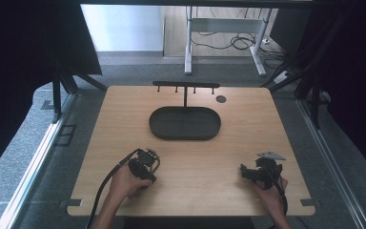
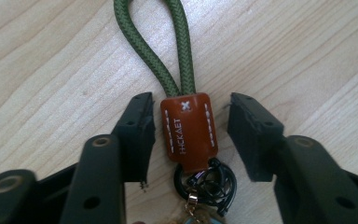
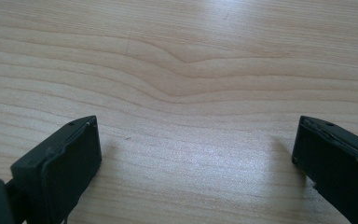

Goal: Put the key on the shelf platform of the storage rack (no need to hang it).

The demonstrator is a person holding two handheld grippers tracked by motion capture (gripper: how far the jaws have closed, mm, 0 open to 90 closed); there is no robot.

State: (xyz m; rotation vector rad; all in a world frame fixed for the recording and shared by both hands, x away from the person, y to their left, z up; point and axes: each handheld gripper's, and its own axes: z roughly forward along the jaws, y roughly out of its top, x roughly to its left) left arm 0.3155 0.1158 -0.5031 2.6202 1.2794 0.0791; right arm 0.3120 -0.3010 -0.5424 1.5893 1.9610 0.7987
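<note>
A keychain lies flat on the wooden table: a green braided cord loop (image 2: 165, 51) runs into a brown leather tab (image 2: 188, 133) with white stitching, and black rings (image 2: 207, 182) hang below the tab. My left gripper (image 2: 189, 126) is open, its two black jaws standing on either side of the leather tab with a small gap to each. In the high view the left gripper (image 1: 145, 160) rests at the table's front left, held by a hand. My right gripper (image 3: 193, 149) is wide open over bare wood, and the high view has the right gripper (image 1: 259, 171) at the front right.
A black oval tray (image 1: 185, 123) sits at the table's middle, with a black T-shaped hook rack (image 1: 186, 87) standing just behind it. A small dark disc (image 1: 221, 99) lies to the rack's right. Bare wood lies between the two grippers.
</note>
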